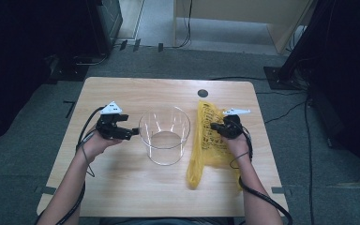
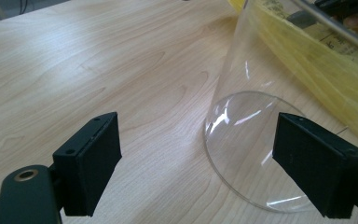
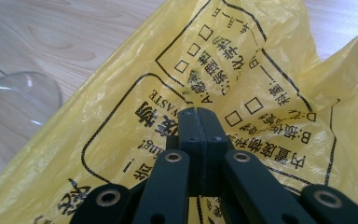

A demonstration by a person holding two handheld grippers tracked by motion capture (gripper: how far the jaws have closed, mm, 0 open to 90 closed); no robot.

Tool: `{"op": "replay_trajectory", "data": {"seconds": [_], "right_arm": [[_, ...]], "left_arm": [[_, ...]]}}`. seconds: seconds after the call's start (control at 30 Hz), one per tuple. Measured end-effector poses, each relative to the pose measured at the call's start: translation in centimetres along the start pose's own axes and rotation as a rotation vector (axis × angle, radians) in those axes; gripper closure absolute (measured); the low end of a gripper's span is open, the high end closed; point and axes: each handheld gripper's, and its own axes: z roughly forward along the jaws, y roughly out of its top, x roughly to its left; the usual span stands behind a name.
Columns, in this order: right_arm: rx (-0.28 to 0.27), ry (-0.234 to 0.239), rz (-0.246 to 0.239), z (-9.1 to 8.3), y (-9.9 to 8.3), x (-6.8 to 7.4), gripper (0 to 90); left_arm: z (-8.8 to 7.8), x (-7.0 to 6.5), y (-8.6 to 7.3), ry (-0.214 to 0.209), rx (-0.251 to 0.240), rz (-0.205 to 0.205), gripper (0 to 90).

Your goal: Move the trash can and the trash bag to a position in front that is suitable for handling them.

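Right gripper (image 3: 199, 112): we see its jaws pressed together, pinching a fold of the yellow bag's film.
Yellow bag (image 1: 209, 140): we find it lying flat at centre right of the high view, just beside the clear container, black print facing up.
Left gripper (image 2: 198, 156): we see its jaws spread wide, nothing between the pads, at centre left of the high view.
Clear container (image 1: 164, 135): it stands upright mid-table between both grippers.
Table (image 1: 122, 187): light wood.
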Motion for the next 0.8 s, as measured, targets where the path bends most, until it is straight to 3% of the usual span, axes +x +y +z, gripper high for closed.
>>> {"op": "replay_trajectory", "data": {"seconds": [0.13,0.27,0.43,0.6,0.8], "right_arm": [[0.007,0.010,-0.026,-0.5,0.5,0.5,90.0],[-0.023,0.032,-0.042,-1.4,1.3,0.9,90.0],[-0.018,0.054,-0.073,-2.3,1.9,1.3,90.0],[-0.039,0.072,-0.076,-3.6,2.5,1.4,90.0],[-0.055,0.087,-0.108,-5.0,3.2,2.1,90.0]], "left_arm": [[-0.3,0.0,0.2,-0.003,-0.006,0.000,14.5],[-0.6,-0.1,0.5,-0.006,-0.010,-0.007,14.5],[-1.0,-0.1,0.6,-0.031,-0.004,-0.011,14.5],[-1.4,-0.6,1.0,-0.026,0.027,0.029,14.5],[-2.0,-0.8,1.3,-0.044,0.027,0.034,14.5]]}}
